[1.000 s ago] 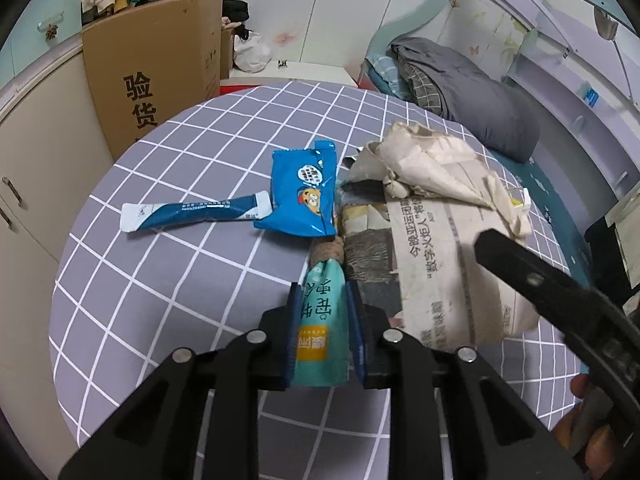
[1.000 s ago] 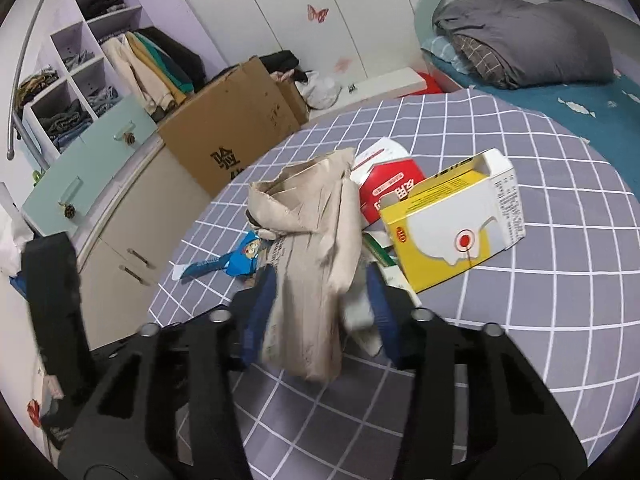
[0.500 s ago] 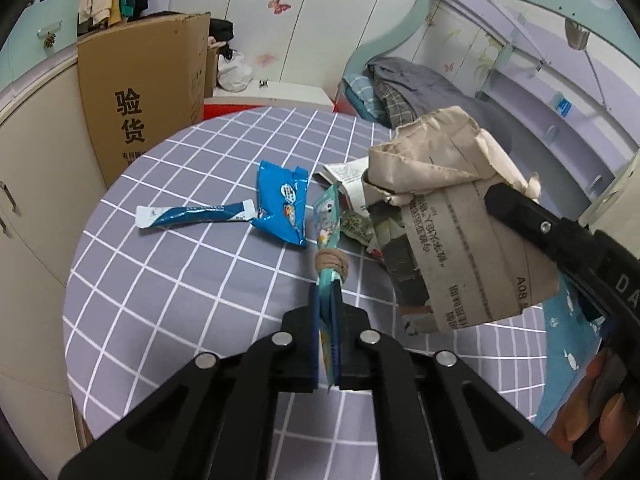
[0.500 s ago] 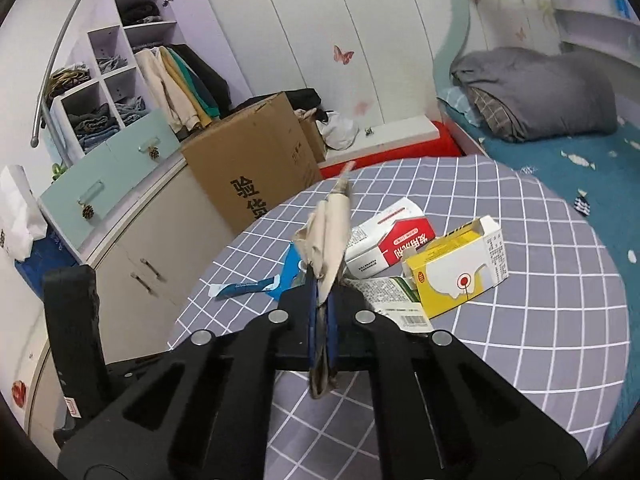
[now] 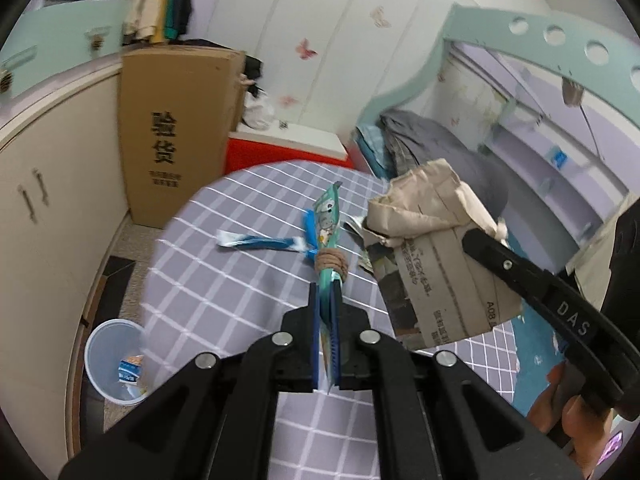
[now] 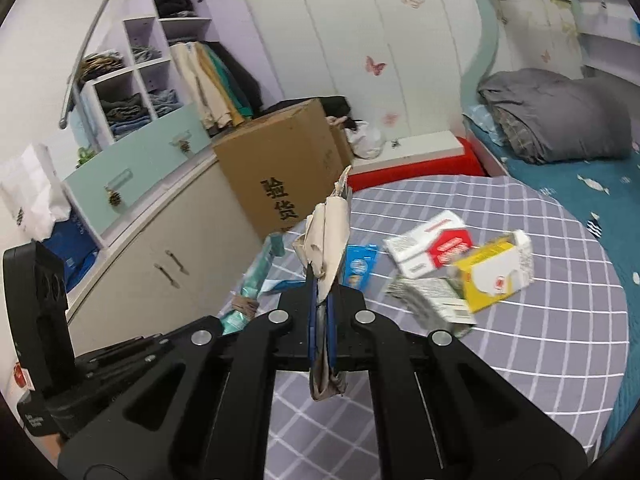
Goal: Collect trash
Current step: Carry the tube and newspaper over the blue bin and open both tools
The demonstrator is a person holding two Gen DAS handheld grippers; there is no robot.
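Trash is lifted clear of the table (image 5: 224, 280): left gripper (image 5: 326, 332) clamps a teal wrapper (image 5: 329, 240), right gripper (image 6: 320, 332) clamps crumpled newspaper (image 6: 328, 236), likely bound for the floor bin (image 5: 114, 360).

Soft, even indoor light, no hard shadows and no glare; fisheye bending curves the pale wardrobe doors (image 6: 360, 40) and darkens every corner, while motion blur smears the yellow-and-white carton (image 6: 494, 276) and the tall brown cardboard box (image 5: 176, 128)
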